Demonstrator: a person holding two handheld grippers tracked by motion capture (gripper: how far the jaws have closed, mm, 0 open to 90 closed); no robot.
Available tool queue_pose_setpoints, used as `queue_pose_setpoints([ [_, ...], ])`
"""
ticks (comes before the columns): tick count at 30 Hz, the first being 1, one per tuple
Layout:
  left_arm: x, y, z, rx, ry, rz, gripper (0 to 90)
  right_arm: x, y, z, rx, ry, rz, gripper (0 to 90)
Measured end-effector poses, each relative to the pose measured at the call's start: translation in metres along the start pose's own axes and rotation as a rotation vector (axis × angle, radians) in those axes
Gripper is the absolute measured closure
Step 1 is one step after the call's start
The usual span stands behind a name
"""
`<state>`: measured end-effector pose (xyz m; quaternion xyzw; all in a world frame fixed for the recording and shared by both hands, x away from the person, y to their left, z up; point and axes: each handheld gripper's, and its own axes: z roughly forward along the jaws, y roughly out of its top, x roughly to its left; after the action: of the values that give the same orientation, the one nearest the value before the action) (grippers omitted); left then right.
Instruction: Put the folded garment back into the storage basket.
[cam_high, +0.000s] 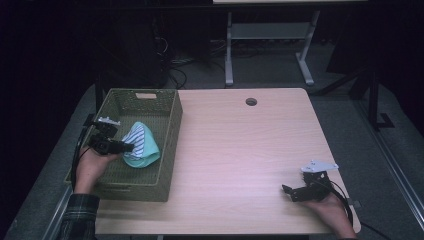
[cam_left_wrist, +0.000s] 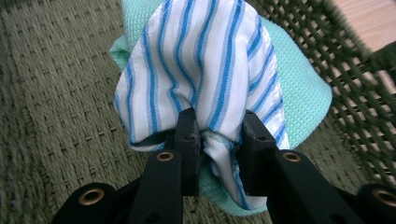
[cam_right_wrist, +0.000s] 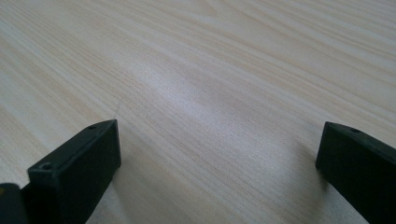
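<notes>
Inside the basket (cam_high: 170, 130), the left gripper (cam_left_wrist: 215, 140) pinches the striped cloth (cam_left_wrist: 205, 70), ready to lift it clear of the wall, while the right gripper (cam_right_wrist: 217, 158), well apart from the basket, rests spread.

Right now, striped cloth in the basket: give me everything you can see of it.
The striped cloth is white woven fabric with blue stripes, soft and bunched into a rumpled mound. It sits inside the green woven basket near its right wall, on top of a mint-green waffle-textured cloth that it touches. The left gripper has its jaws closed on a fold at the cloth's lower edge; fabric is squeezed between them and hangs below.
</notes>
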<state>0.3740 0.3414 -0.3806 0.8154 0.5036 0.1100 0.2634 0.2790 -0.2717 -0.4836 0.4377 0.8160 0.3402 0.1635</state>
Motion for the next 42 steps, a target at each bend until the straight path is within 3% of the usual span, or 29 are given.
queue_pose_setpoints([
  [9,0.003,-0.006,0.020,0.058,0.008,-0.003,71.4,0.000,0.000,0.000,0.000,0.000,0.001,0.0],
  [21,0.002,-0.009,0.033,0.158,0.045,0.004,68.0,0.000,0.000,0.000,0.000,0.000,0.001,0.0],
  [24,0.002,-0.010,0.036,0.179,0.053,0.008,62.9,0.000,0.000,0.000,0.000,0.000,0.000,0.0],
  [30,0.001,-0.009,0.037,0.187,0.081,0.019,44.1,0.000,0.000,0.000,0.000,0.000,0.000,0.0],
  [37,0.000,-0.007,0.032,0.120,0.100,0.033,29.4,0.000,0.000,0.000,0.000,0.000,0.000,0.0],
  [42,0.001,-0.006,0.030,0.096,0.085,0.036,18.8,0.000,0.000,0.000,0.000,0.000,0.000,0.0],
])
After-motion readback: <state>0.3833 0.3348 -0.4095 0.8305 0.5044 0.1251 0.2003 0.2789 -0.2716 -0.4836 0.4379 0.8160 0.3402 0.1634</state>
